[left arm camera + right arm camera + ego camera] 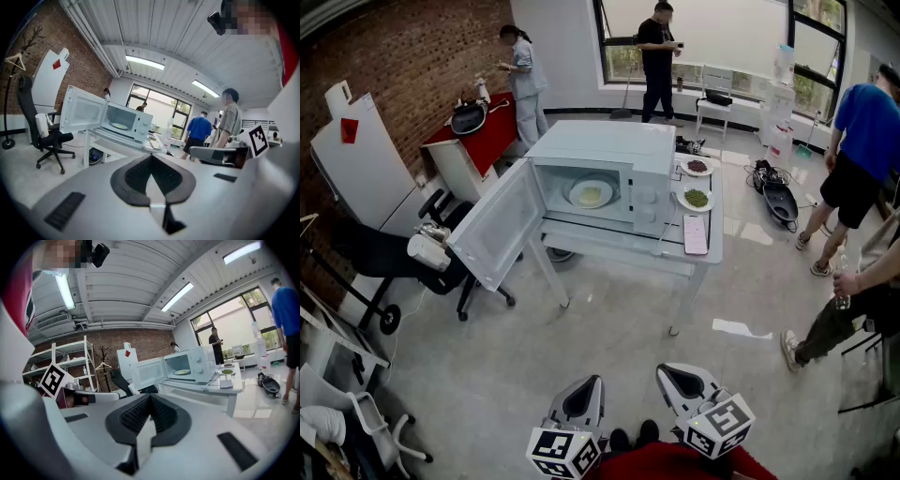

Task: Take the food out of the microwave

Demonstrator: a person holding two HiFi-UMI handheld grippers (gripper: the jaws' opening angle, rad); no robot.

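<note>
A white microwave stands on a white table, its door swung wide open to the left. Inside lies a white plate of pale yellow food; the same plate shows in both gripper views. My left gripper and right gripper hang low near my body, far from the table. Both are shut and hold nothing.
Right of the microwave lie a plate of dark food, a plate of green food and a pink phone. A black office chair stands by the open door. A person in blue and others stand around the room.
</note>
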